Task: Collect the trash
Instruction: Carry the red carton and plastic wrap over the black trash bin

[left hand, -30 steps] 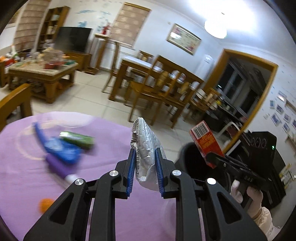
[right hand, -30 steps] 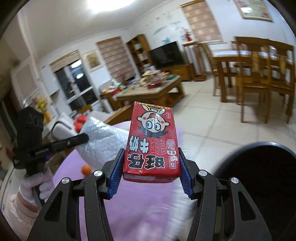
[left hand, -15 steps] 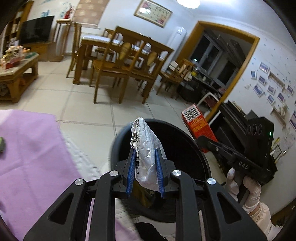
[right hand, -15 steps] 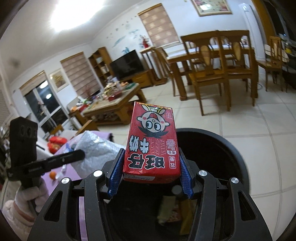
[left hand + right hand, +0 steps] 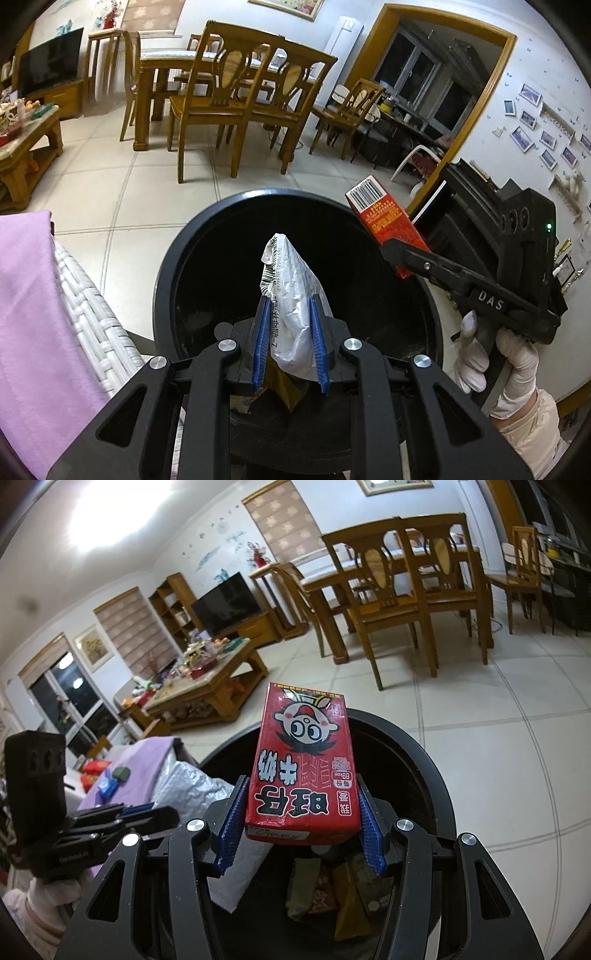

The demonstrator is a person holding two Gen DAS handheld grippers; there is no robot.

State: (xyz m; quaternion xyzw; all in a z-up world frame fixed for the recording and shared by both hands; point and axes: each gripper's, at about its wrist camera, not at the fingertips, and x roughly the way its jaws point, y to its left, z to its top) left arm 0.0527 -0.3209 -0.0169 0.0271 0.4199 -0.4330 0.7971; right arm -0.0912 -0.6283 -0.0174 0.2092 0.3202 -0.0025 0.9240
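Left tongs [image 5: 289, 349] are pinched narrow on a crumpled silver wrapper [image 5: 291, 302], blue pads [image 5: 262, 343] pressing it from both sides, and the wrapper pokes up toward 12 o'clock with a barcode strip along its edge. Right tongs [image 5: 301, 827] are set wider, clamped on a red milk carton [image 5: 303, 760] with a cartoon face, printed upside down from this camera; its blue pads [image 5: 231, 830] sit flush against the carton's sides.

Both pieces of trash hang right over the black trash bin [image 5: 166, 266]. In the left wrist view the bin's round mouth fills the middle, and the carton [image 5: 388, 229] shows up at about 2 o'clock of the wrapper, over the bin's rim, gripped by the other tongs [image 5: 406, 254] with a white-gloved hand [image 5: 495, 354] on the handle at 4 o'clock. In the right wrist view the wrapper [image 5: 184, 786] is at 9 o'clock of the carton, and you can see wrappers already lying in the bin [image 5: 436, 775] at 6 o'clock.

Further out: the tabletop with a purple cloth [image 5: 33, 314] sits at 9 o'clock of the bin, with a white woven edge [image 5: 92, 314] just beside the rim. Tiled floor [image 5: 129, 192] beyond, then wooden dining chairs [image 5: 236, 107] at 12 o'clock.
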